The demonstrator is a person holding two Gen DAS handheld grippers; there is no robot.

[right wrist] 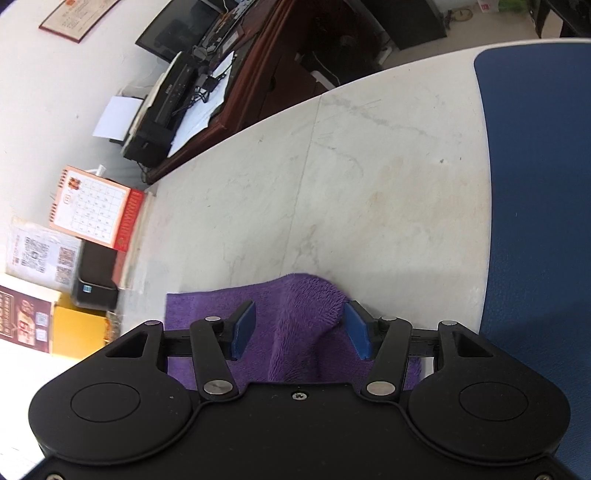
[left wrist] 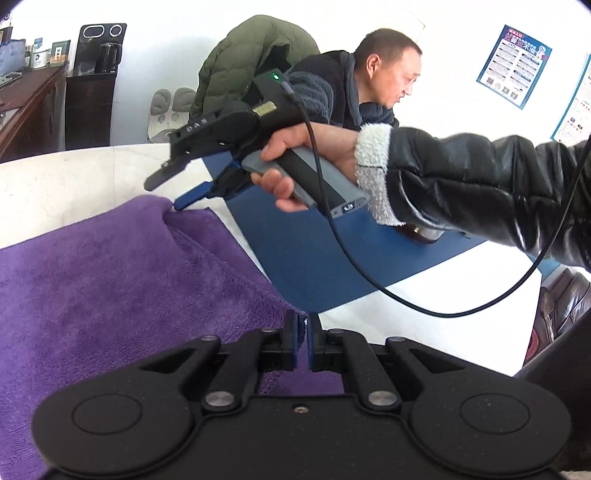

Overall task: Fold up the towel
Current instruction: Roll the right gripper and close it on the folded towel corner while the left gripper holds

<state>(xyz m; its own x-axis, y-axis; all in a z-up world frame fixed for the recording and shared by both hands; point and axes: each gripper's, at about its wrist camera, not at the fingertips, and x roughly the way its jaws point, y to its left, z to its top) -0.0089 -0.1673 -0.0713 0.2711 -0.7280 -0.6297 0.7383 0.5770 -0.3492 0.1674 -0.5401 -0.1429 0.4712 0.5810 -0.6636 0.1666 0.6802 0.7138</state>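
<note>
Left gripper (left wrist: 302,341), jaws clamped on a corner of the purple towel (left wrist: 110,280); right gripper (right wrist: 301,330), jaws apart, straddling a raised fold on the counter (right wrist: 369,166).

Hardly any print sharp enough to read. Blue-bordered wall poster (left wrist: 514,65): dense text, illegible. Orange spiral-bound wall calendar (right wrist: 88,206): numbered grid, digits blurred. White sheet of QR codes (right wrist: 40,254) and framed certificate (right wrist: 79,16): unreadable too.
</note>
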